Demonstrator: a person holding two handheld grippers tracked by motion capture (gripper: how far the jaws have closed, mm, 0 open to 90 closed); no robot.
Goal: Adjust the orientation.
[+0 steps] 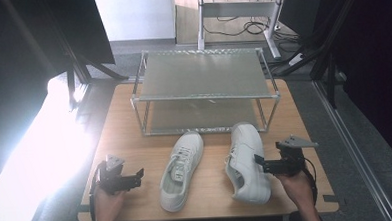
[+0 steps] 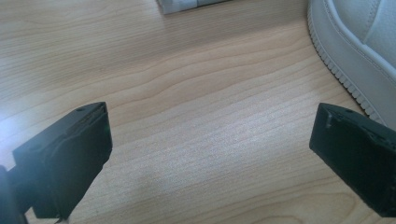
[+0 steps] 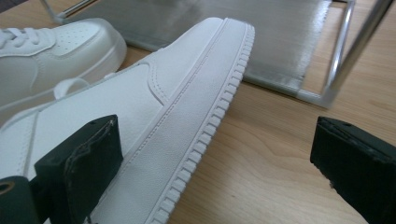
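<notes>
The right sneaker [image 1: 246, 161] lay before the rack [image 1: 203, 97], beside our right gripper [image 1: 260, 162], whose jaws stood wide. We judged it light, with a stiff sole and a soft upper, best gripped at the heel collar. Our left gripper [image 1: 136, 174] gaped empty.

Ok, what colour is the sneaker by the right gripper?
White all over, ribbed sole included; the sneaker shows best in the right gripper view.
</notes>
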